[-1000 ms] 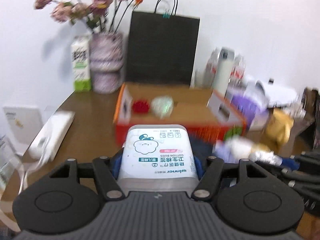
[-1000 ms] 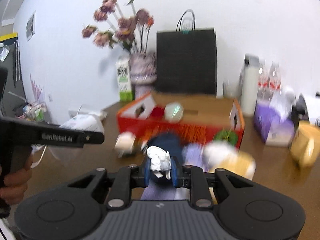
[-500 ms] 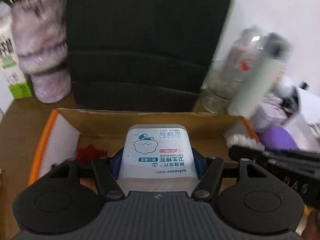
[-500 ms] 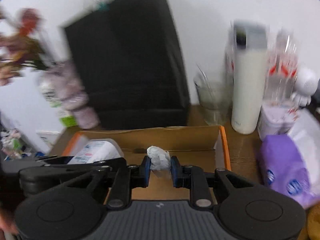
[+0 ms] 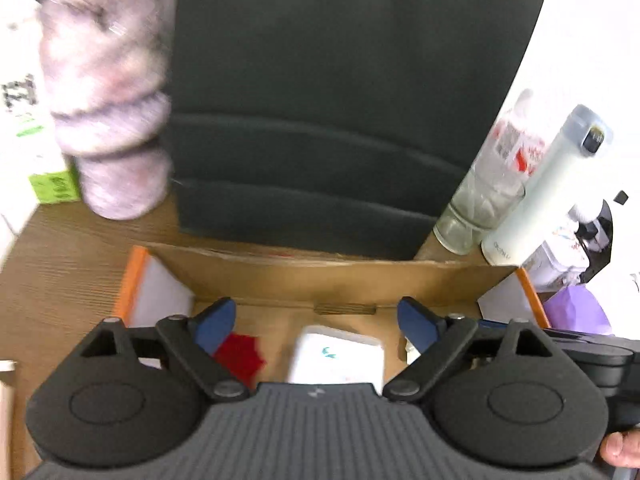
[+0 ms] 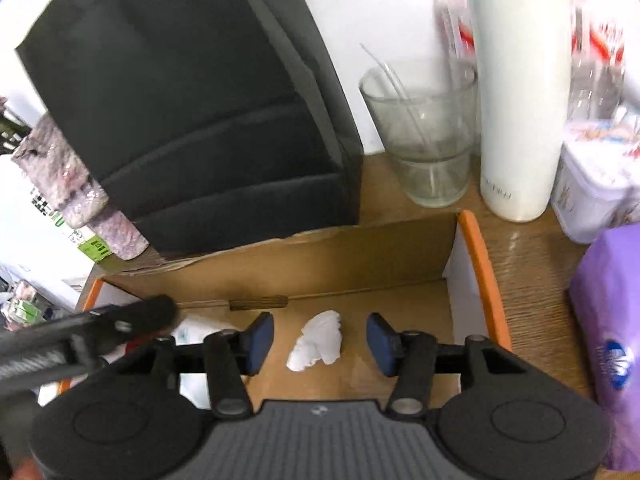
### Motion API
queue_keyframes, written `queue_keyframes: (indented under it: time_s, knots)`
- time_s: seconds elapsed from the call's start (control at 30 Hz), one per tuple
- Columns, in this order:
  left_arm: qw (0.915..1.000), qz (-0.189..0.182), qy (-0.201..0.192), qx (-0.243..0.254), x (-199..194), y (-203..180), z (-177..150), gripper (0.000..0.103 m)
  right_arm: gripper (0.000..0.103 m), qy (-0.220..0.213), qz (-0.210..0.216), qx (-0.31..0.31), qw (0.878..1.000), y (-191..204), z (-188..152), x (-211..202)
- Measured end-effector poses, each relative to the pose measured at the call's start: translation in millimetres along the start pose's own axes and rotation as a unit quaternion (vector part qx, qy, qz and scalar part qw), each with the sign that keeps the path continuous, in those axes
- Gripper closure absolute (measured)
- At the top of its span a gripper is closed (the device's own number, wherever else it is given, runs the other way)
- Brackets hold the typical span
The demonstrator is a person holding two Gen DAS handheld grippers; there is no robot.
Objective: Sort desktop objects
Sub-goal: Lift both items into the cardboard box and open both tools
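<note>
Hovering over the orange-edged cardboard box (image 6: pixel 476 248), both grippers have just been opening their jaws, and each item now lies loose on the box floor. The left gripper (image 5: pixel 316 320) stands wide, its blue pads clear of the white plastic cotton-bud pack (image 5: pixel 336 356), which sits below and between the jaws, nearer the gripper body. A red crinkled thing (image 5: pixel 240 354) lies just under the left jaw. The right gripper (image 6: pixel 320 338) is parted as well, with the crumpled white tissue wad (image 6: pixel 316 340) lying between the jaws and touching neither pad.

The pack looks stiff, light and smooth-sided, probably a little slippery; its two long flat sides would take the pads best. The tissue seems nearly weightless and soft, so it will squash under any pinch and is best nipped across its bulky middle.
</note>
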State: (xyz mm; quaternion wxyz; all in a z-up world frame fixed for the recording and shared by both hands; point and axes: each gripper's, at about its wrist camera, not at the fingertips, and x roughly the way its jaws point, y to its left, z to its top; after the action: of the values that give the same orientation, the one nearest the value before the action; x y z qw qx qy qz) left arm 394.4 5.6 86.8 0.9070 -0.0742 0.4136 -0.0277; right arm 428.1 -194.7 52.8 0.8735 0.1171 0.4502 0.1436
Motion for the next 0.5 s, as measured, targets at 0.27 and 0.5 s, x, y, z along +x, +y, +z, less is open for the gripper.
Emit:
queue_keyframes:
  time_s: [0.27,0.5]
  knots:
    - [0.9975,0.056,-0.029,0.030,-79.9,6.2,-50.9,0.007,0.036,-0.018,-0.040,-0.067,0.997,26.5,-48.3,-67.2]
    - [0.9945,0.047,-0.092,0.019,-167.3,19.3,-156.4,0.002,0.026,-0.090,-0.034,-0.101,0.990,41.5,-142.9,-148.9]
